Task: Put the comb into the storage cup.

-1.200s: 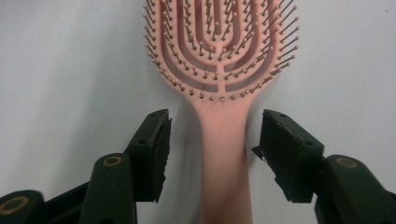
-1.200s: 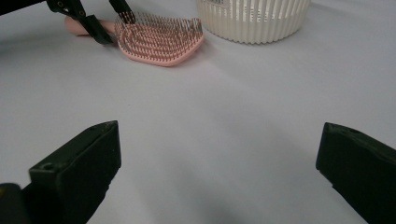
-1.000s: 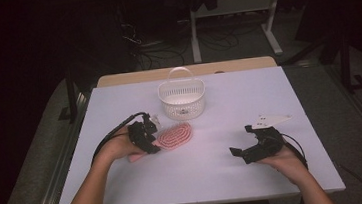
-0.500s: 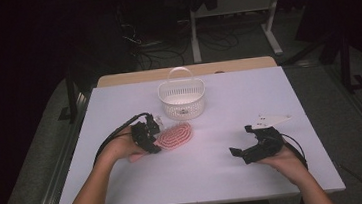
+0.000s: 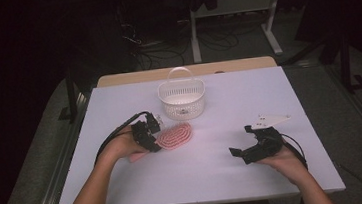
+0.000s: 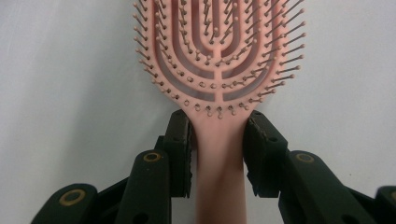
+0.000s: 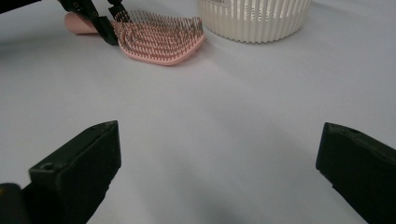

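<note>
Your left gripper (image 5: pixel 150 136) is on the neck of the pink hairbrush (image 5: pixel 175 136), its jaws having just been closing, and in the left gripper view the two pads sit against either side of the handle (image 6: pixel 219 158) right below the bristle head: it's clenched on the brush. The brush lies flat on the white table (image 5: pixel 226 178), bristles up, left of centre, head pointing toward the basket. The handle's end pokes out under your left hand (image 5: pixel 123 146).

Your right gripper (image 5: pixel 253 144) rests on the table well apart to the right, jaws spread wide with bare tabletop between them, as the right gripper view makes plain: released, holding nothing.

Around the brush: the white slatted basket (image 5: pixel 182 99) stands just beyond the brush head, near but not touching, its handle upright. A black cable (image 5: pixel 117 134) loops back from the left gripper along your wrist. The stretch of table between brush and right gripper is open.

The count: one hairbrush, one basket, two grippers. Beyond the far table edge, in the dark, stand a white frame's legs (image 5: pixel 273 38) and a tangle of floor cables (image 5: pixel 164 53).
</note>
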The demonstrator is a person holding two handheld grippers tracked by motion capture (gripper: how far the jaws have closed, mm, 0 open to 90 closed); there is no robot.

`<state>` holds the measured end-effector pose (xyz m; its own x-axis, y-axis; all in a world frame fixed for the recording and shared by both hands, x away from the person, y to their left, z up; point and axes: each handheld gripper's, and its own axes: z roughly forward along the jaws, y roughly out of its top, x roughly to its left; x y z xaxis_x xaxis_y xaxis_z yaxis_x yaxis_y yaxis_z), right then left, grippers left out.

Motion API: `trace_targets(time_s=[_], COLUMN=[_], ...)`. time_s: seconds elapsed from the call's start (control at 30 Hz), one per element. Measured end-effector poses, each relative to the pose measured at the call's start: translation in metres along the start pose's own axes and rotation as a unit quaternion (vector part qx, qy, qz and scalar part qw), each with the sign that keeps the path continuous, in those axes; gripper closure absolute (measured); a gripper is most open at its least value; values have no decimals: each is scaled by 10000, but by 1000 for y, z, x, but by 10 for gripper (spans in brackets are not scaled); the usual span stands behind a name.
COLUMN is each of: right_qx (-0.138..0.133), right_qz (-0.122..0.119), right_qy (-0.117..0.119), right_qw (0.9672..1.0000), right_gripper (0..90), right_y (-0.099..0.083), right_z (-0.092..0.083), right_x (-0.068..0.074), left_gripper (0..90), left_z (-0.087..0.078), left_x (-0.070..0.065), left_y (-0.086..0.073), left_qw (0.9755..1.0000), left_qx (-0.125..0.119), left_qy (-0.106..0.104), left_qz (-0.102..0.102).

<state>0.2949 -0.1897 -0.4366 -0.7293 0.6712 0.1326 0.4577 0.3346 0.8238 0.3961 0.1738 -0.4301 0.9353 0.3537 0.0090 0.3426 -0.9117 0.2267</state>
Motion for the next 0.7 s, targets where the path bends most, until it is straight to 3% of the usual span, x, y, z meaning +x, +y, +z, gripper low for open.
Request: trace_targets(time_s=[0.23,0.37,0.7], right_qx=[10,11,-7], right_qz=[-2,-5,9], right_qy=[5,9,1], right_qw=[10000,10000,10000], right_gripper=[0,0,0], right_y=[0,0,0], right_z=[1,1,0], right_x=[0,1,-1], left_gripper=[655,672,705], left_z=[1,0,0], left_x=[-1,1,3], left_y=[2,2,1], left_qw=[10000,10000,10000], left_qx=[60,59,33], left_qy=[51,0,-47], left_qz=[6,-67,-15])
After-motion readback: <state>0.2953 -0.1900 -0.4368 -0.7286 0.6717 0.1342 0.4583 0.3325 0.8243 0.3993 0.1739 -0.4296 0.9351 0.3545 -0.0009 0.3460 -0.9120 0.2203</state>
